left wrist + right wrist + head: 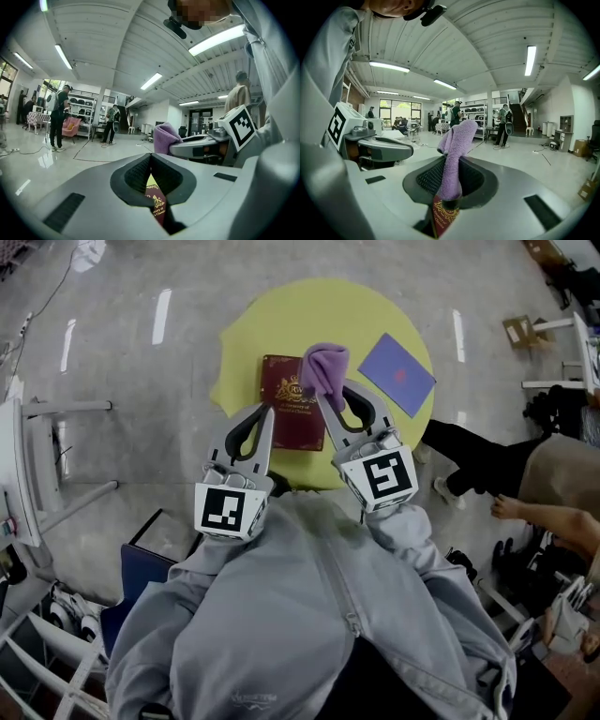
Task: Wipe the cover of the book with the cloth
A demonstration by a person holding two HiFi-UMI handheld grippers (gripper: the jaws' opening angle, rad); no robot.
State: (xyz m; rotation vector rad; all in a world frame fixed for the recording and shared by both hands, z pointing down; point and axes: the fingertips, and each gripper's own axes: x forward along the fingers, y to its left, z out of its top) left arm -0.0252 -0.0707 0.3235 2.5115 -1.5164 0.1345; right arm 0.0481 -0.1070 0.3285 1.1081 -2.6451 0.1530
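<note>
A dark red book [292, 418] with gold print lies on the round yellow table [244, 329]. My right gripper [323, 396] is shut on a purple cloth [324, 367], which bunches up past the jaw tips over the book's top right corner. In the right gripper view the cloth [457, 150] stands up between the jaws, with the book [443, 216] below. My left gripper [268, 411] is shut and holds nothing; it hovers at the book's left edge. Through its jaws a strip of the book [157, 207] shows, and the cloth [165, 138] is off to the right.
A blue-violet book [397, 373] lies on the table's right side. A person's legs [469, 460] reach in from the right. A white chair [37, 465] stands at the left and a dark blue bin [141, 573] at the lower left.
</note>
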